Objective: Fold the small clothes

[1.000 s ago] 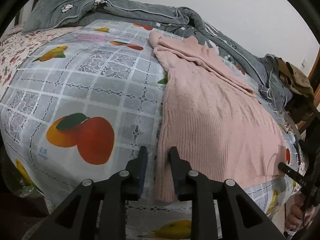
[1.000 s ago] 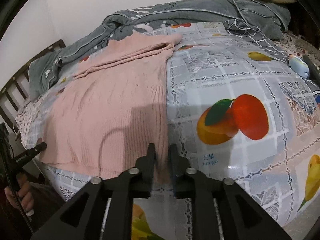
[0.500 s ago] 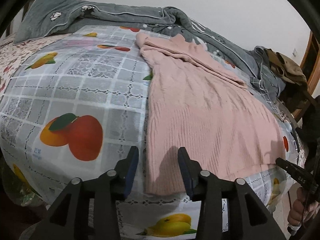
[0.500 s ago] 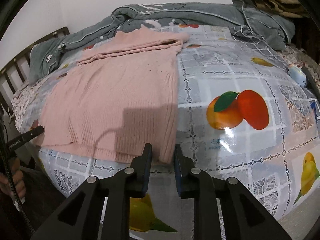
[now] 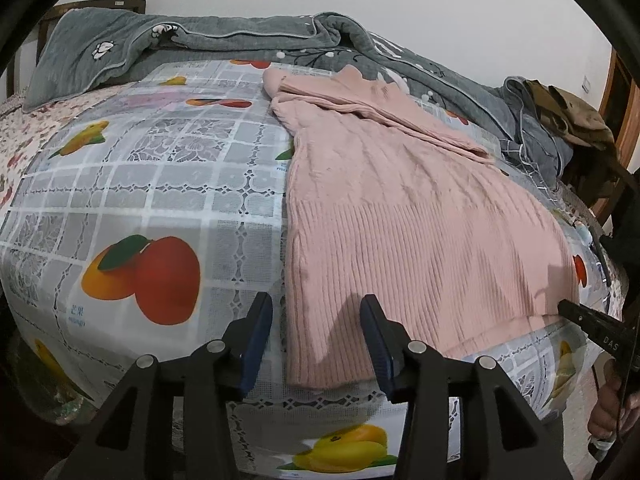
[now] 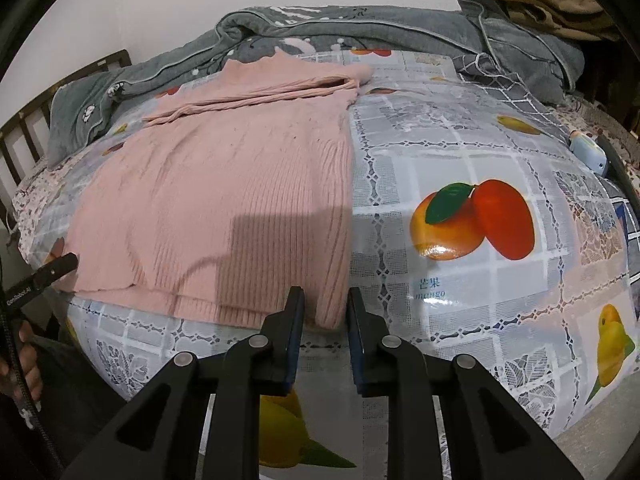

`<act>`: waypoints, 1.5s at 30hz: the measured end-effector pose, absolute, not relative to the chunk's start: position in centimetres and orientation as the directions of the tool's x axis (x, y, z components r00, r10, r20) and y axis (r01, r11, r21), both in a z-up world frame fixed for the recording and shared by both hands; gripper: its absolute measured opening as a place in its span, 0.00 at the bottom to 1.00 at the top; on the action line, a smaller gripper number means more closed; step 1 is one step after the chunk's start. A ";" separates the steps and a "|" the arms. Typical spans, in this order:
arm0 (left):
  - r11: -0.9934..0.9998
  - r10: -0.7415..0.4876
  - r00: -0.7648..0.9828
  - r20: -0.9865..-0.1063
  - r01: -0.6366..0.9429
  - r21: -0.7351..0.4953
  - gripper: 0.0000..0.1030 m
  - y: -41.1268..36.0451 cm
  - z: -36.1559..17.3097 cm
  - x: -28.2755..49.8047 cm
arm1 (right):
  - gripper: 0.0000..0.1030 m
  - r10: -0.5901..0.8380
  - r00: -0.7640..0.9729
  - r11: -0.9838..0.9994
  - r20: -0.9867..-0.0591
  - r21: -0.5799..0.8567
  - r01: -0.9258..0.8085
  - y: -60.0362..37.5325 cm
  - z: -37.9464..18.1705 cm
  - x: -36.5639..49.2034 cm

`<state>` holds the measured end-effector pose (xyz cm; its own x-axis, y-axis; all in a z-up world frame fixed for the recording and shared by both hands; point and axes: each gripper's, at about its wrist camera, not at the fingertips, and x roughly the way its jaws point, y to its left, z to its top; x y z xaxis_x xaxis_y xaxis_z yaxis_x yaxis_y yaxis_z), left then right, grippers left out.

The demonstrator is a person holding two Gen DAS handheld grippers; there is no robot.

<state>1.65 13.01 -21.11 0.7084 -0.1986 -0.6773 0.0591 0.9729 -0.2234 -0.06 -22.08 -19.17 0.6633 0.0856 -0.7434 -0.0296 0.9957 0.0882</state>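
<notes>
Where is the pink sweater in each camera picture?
Left wrist: pink sweater fills the middle and right, its hem corner between the left gripper's opening jaws.
Right wrist: it lies left of centre.
Shared landmark: grey blanket behind it.

I see the sweater point(image 5: 400, 232) lying flat on the bed's cloth point(image 5: 160, 184), sleeves folded across its far end. A blanket point(image 5: 248, 36) lies behind it. My left tongs point(image 5: 316, 330) straddle its near-left corner, my right tongs point(image 6: 325, 312) its near-right.
</notes>
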 end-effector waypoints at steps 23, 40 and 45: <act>0.983 -0.169 0.715 -0.679 0.072 -0.169 0.47 12.4 -21.1 1.7 | 0.21 0.094 0.672 0.994 -0.734 0.107 -0.021 -22.0 -19.4 -0.4; 0.984 -0.167 0.715 -0.679 0.075 -0.164 0.48 12.3 -21.2 1.7 | 0.23 0.094 0.680 0.994 -0.727 0.107 -0.023 -21.8 -19.5 -0.7; 0.984 -0.167 0.715 -0.678 0.075 -0.164 0.48 12.3 -21.2 1.7 | 0.23 0.095 0.681 0.994 -0.727 0.108 -0.023 -21.8 -19.5 -0.7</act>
<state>1.69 12.27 -21.16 0.7153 -0.1674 -0.6784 0.0750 0.9837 -0.1636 -0.72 -21.83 -19.47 0.6806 0.0946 -0.7265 -0.0228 0.9939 0.1080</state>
